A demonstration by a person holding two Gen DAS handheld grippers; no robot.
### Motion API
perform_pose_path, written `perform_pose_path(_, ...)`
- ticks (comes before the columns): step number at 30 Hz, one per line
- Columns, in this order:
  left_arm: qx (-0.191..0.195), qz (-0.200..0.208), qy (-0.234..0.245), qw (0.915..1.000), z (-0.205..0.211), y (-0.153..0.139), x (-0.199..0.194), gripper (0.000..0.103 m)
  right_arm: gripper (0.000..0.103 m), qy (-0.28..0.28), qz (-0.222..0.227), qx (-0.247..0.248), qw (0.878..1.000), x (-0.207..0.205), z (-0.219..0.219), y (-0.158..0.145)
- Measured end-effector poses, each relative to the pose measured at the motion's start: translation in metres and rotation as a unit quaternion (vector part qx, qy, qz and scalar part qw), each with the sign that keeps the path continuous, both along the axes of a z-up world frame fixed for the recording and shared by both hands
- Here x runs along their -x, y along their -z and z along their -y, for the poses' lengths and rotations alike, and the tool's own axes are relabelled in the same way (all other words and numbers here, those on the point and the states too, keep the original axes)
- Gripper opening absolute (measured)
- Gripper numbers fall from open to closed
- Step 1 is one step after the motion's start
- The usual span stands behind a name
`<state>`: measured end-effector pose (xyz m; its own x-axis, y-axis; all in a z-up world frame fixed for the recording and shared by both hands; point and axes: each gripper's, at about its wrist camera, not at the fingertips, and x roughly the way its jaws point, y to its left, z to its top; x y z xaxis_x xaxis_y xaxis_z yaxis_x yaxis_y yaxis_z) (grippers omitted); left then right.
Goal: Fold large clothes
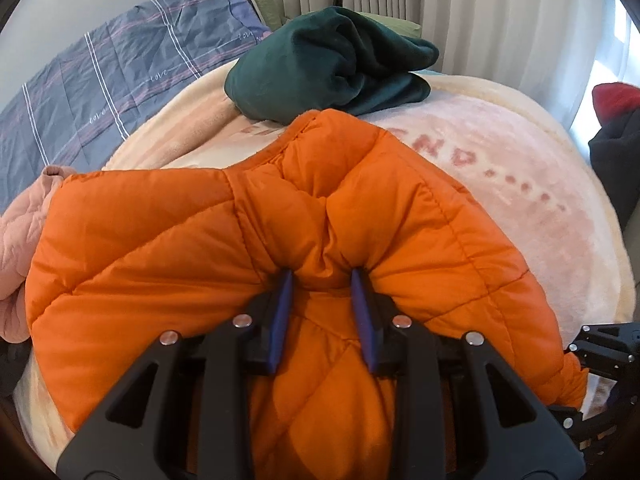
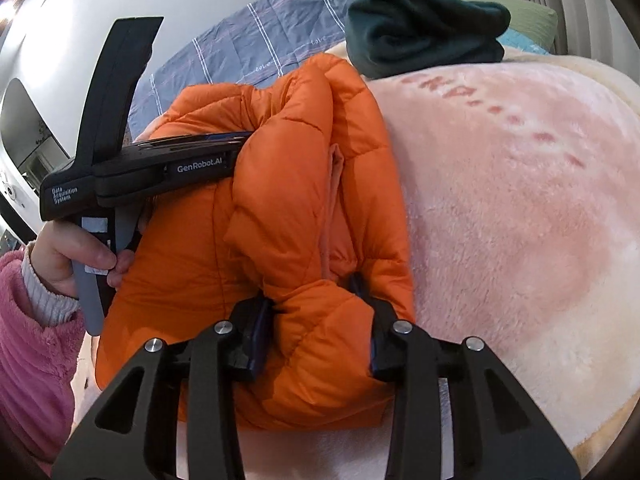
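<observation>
both claws gripped the orange jacket (image 1: 208, 248): left claw (image 1: 322, 280) at its middle, right claw (image 2: 316, 300) at its near edge, long axis toward the green garment (image 1: 320, 68).

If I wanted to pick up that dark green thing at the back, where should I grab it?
Grab the dark green garment by the thick rolled fold along its near-right edge, coming from the front over the pink blanket. It lies bunched in a soft heap, and that fold probably gives the jaws a raised ridge to close on. The orange jacket crowds its near-left side.
</observation>
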<state>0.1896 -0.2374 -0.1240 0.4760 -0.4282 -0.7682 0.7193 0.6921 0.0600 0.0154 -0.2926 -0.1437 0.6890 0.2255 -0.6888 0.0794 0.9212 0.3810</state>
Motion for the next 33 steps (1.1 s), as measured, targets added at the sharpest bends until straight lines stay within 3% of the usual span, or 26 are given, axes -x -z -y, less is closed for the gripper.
perform_pose_path(14, 0.017, 0.0, 0.0, 0.9999, -0.003, 0.003, -0.002, 0.031, 0.037, -0.006, -0.003, 0.012, 1.0, 0.002, -0.012, -0.004)
perform_pose_path(18, 0.035, -0.024, -0.002, 0.9991, -0.013, -0.014, -0.008, 0.031, 0.037, -0.009, 0.001, 0.014, 1.0, 0.003, -0.012, -0.005)
perform_pose_path(19, 0.039, -0.023, -0.011, 0.9989, -0.019, -0.025, -0.011, 0.026, 0.037, -0.01, 0.002, 0.016, 1.0, 0.003, -0.012, -0.005)
perform_pose_path(23, 0.057, 0.05, -0.075, 0.9943, -0.054, -0.067, -0.018, 0.025, 0.038, -0.011, 0.006, 0.01, 1.0, 0.004, -0.01, -0.004)
perform_pose_path(25, 0.072, 0.047, -0.101, 0.9912, -0.075, -0.075, -0.027, 0.025, 0.039, -0.011, 0.007, 0.006, 1.0, 0.004, -0.009, -0.004)
perform_pose_path(27, 0.047, 0.024, -0.121, 0.9912, -0.082, -0.06, -0.041, 0.025, 0.04, -0.012, 0.008, 0.004, 1.0, 0.003, -0.008, -0.004)
perform_pose_path(28, 0.013, 0.007, -0.124, 0.9921, -0.079, -0.039, -0.05, 0.025, 0.04, -0.014, 0.009, 0.004, 1.0, 0.003, -0.008, -0.004)
perform_pose_path(30, -0.024, 0.015, -0.11, 0.9935, -0.073, -0.006, -0.057, 0.025, 0.042, -0.016, 0.013, 0.004, 1.0, 0.003, -0.009, -0.005)
perform_pose_path(33, 0.0, -0.015, -0.114, 0.9934, -0.075, 0.009, -0.065, 0.025, 0.042, -0.015, 0.014, 0.009, 1.0, 0.003, -0.01, -0.005)
